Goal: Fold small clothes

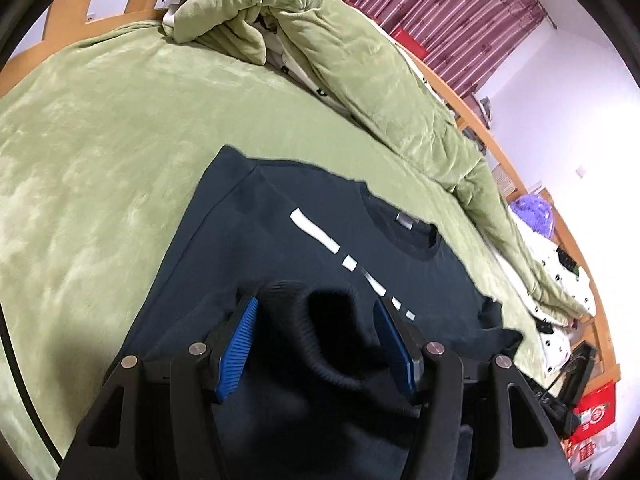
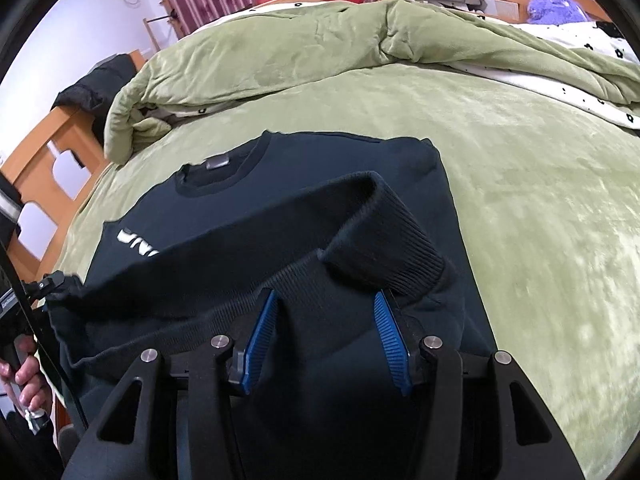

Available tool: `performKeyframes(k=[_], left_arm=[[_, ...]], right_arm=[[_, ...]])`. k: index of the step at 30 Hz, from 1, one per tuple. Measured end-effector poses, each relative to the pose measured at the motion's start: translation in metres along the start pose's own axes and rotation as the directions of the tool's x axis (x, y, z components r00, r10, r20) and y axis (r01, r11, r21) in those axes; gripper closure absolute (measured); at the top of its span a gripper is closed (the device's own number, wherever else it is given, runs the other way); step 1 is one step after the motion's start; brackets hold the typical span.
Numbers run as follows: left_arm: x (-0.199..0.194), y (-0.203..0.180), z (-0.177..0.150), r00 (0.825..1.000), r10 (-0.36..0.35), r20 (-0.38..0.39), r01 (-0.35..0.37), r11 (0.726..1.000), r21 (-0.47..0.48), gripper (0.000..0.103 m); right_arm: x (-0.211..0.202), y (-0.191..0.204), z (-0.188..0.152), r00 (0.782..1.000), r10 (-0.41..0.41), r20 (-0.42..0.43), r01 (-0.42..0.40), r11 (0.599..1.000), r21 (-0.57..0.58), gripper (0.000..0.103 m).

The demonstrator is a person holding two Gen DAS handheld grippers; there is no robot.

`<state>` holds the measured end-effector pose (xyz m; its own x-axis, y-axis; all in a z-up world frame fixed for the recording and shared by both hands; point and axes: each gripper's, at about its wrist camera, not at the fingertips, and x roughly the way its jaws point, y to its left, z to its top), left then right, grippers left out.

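Your dark sweatshirt (image 2: 280,200) lies chest-up on the green bed cover (image 2: 520,200), its neckline (image 2: 216,176) toward the rumpled green quilt (image 2: 280,52) heaped at the far edge of the bed, its white lettering (image 1: 340,252) showing across the chest.

You have the ribbed hem (image 2: 312,284) lifted off the cover at both ends. Your right gripper (image 2: 324,300) has its blue fingers (image 2: 260,340) half apart with a bunched fold of the hem and a ribbed cuff (image 2: 400,240) filling the gap and draping over the tips, so it is gripping the cloth. Your left gripper (image 1: 316,308) likewise stands half apart, its blue fingers (image 1: 236,348) clamped on a thick roll of dark ribbed fabric.

In the right wrist view your left hand (image 2: 24,376) shows at the sweatshirt's left side, and the hem stretches from there across to the right gripper, held above the sweatshirt's chest.
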<state>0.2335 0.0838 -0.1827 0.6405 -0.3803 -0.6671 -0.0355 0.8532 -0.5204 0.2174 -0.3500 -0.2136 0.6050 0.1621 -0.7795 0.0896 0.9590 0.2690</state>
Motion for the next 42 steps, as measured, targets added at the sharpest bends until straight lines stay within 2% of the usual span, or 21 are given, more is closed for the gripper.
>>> performKeyframes(k=[4,10,17,23,30,36,42], left_arm=[[0.002,0.0,0.006,1.0,0.002,0.008,-0.002,1.0,0.011,0.046],[-0.003,0.001,0.0,0.997,0.063,0.032,-0.066,0.993,0.095,0.045],[-0.013,0.008,-0.007,0.997,0.067,0.036,-0.071,0.993,0.094,0.045],[-0.03,0.011,-0.009,0.995,0.087,0.052,-0.092,0.991,0.095,0.045],[-0.051,0.017,-0.014,0.988,0.124,0.093,-0.134,0.985,0.109,0.045],[-0.032,0.023,-0.023,0.984,0.169,0.05,-0.175,0.976,0.13,0.047],[0.0,0.007,-0.017,0.984,0.179,0.024,-0.18,0.963,0.2,0.047]], right_arm=[[0.0,-0.001,0.007,1.0,-0.001,0.016,0.002,1.0,-0.012,0.053],[-0.02,-0.016,0.012,0.995,-0.053,0.088,0.055,0.998,-0.02,0.052],[-0.017,-0.044,0.006,0.998,-0.041,0.042,0.039,0.998,0.048,0.051],[-0.016,-0.046,-0.003,0.999,-0.048,0.016,0.047,0.998,0.051,0.051],[-0.026,-0.041,-0.003,0.998,-0.046,0.036,0.044,0.998,0.041,0.051],[-0.018,-0.041,-0.006,0.998,-0.052,0.019,0.05,0.997,0.051,0.051],[-0.003,-0.042,0.001,0.998,-0.068,-0.009,0.068,0.997,0.042,0.051]])
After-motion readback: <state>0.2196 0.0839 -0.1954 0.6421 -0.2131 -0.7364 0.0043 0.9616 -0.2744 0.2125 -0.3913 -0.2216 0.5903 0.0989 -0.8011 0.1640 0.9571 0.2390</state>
